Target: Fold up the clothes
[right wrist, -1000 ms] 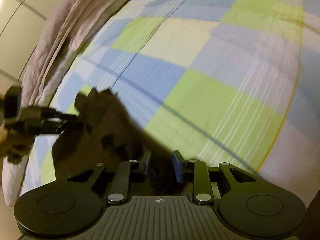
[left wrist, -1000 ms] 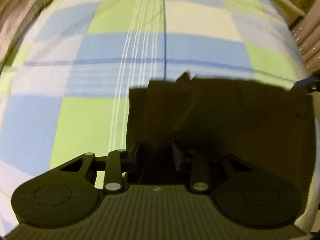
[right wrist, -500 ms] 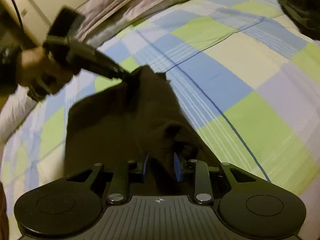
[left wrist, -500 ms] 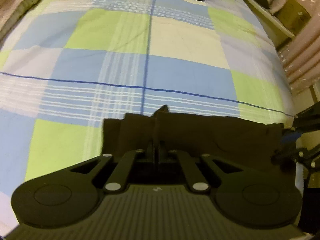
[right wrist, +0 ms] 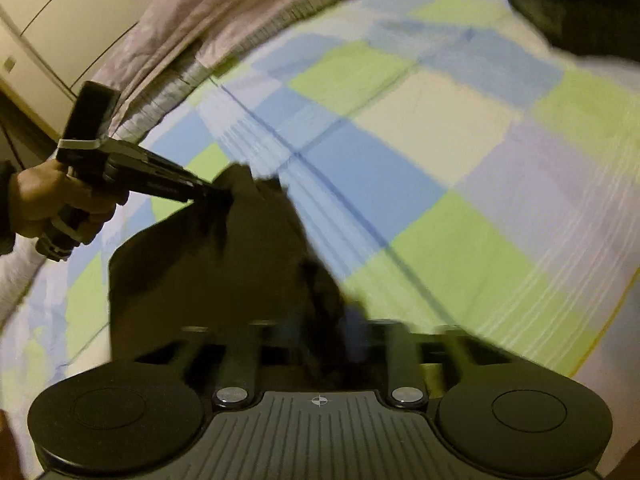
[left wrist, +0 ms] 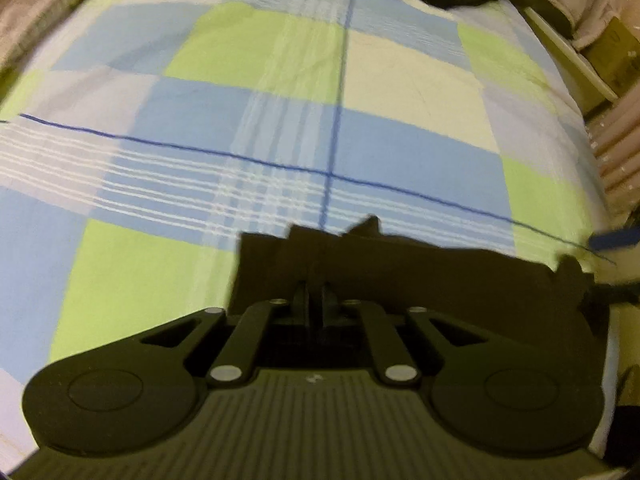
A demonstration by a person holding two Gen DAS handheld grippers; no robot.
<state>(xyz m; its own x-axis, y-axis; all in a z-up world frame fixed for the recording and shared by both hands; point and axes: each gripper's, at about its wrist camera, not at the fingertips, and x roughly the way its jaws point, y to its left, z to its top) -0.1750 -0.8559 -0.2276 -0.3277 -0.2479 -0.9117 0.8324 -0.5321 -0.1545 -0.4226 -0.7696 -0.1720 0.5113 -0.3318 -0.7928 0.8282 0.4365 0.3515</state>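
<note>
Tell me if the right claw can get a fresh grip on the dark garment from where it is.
Probably yes. The right claw has just been opening, and the dark garment lies bunched between its blurred fingers on the checked bedsheet. Nothing blocks it; the left claw pinches the far corner.

Both cameras sit close above the bed (left wrist: pixel 280 92), looking steeply down along their fingers. The 2 views share the dark garment (right wrist: pixel 208 264) and checked sheet from opposite sides.

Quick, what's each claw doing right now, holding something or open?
Left claw: shut on the dark garment.
Right claw: open, has just been opening; garment between, not pinched.
</note>
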